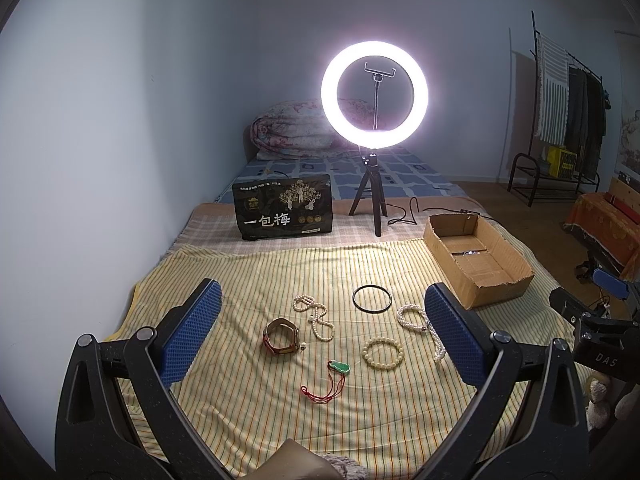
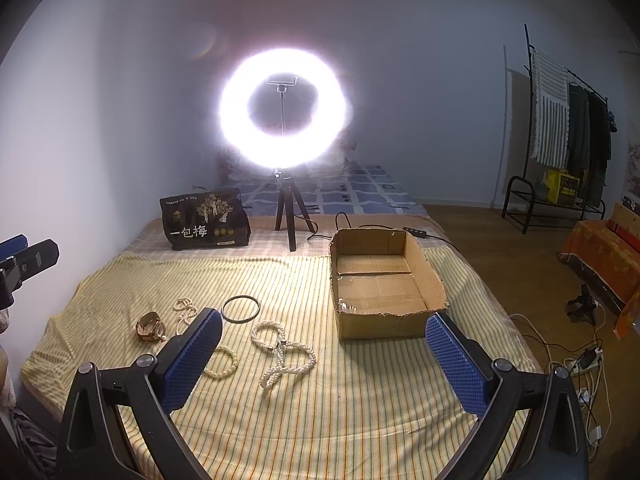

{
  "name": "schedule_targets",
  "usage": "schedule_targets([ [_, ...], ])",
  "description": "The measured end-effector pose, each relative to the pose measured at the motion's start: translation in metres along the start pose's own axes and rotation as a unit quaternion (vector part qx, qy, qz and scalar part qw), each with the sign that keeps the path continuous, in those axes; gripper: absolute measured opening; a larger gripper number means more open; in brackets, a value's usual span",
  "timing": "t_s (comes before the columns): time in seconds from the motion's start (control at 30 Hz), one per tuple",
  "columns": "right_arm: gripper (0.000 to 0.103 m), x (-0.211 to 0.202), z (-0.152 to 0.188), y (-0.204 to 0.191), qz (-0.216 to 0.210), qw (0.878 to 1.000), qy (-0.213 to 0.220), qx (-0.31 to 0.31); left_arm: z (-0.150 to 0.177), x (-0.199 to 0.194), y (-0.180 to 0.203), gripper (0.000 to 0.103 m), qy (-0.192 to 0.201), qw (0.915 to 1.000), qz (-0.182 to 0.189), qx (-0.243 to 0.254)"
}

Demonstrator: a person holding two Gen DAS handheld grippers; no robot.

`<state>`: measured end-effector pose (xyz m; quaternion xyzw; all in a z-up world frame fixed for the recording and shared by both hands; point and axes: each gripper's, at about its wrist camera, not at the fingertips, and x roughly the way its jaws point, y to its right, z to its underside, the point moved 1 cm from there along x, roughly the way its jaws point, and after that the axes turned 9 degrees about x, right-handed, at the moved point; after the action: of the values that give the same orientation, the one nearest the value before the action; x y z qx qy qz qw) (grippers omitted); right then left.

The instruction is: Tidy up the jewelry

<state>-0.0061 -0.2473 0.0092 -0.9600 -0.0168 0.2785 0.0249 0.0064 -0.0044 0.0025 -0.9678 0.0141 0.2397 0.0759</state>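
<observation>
Jewelry lies on a yellow striped cloth [image 1: 256, 272]: a brown-strap watch [image 1: 281, 337], a pearl necklace [image 1: 314, 314], a black ring bangle [image 1: 372, 298], a white pearl strand [image 1: 424, 326], a cream bead bracelet [image 1: 383, 354] and a green pendant on red cord [image 1: 334, 376]. An open, empty cardboard box [image 2: 380, 280] stands to the right. My left gripper [image 1: 322, 332] is open above the jewelry. My right gripper [image 2: 324, 350] is open above the cloth, near the pearl strand [image 2: 282, 354] and the box front.
A lit ring light on a tripod [image 1: 374, 96] and a black snack bag [image 1: 284, 210] stand behind the cloth. Cables [image 2: 576, 364] lie on the wooden floor at right, with a clothes rack [image 2: 568, 136] beyond.
</observation>
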Motion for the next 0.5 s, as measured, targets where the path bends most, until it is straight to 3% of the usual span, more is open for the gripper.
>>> schedule_targets([
  [0.5, 0.103, 0.002, 0.002, 0.000, -0.003, 1.000, -0.004, 0.000, -0.009, -0.005, -0.002, 0.103, -0.002, 1.0000, 0.001, -0.001],
])
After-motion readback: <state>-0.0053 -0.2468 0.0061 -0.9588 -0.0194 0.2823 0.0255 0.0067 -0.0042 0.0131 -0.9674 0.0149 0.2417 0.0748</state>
